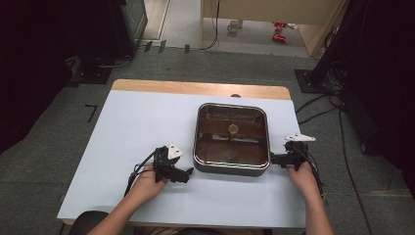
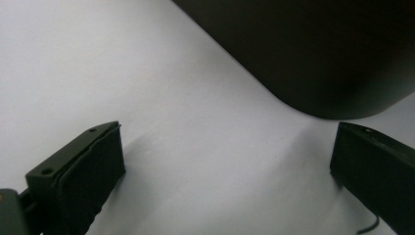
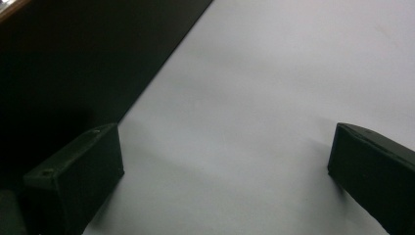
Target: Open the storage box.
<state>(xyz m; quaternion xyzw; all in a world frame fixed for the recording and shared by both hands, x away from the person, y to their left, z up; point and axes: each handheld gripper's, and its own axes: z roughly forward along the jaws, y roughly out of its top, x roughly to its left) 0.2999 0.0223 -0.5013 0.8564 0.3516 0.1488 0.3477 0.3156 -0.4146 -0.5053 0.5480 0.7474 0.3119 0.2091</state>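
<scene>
**Both grippers flank the pan, jaws wide**

From the high view, the pan (image 1: 231, 139) sits between the left gripper (image 1: 185, 174) and the right gripper (image 1: 274, 158) — each just beside a near corner. The gripper views add the jaws: both pairs spread wide, gripping nothing, over white table (image 2: 147, 73). A small round thing (image 1: 233, 129) lies inside the pan — perhaps a knob.

1. The square pan (image 1: 232, 138) was dark, with rounded corners and a shiny rim.
2. It sat flat and upright on the white table cover, right of centre.
3. A small round yellowish piece (image 1: 233, 129) lay inside it.
</scene>
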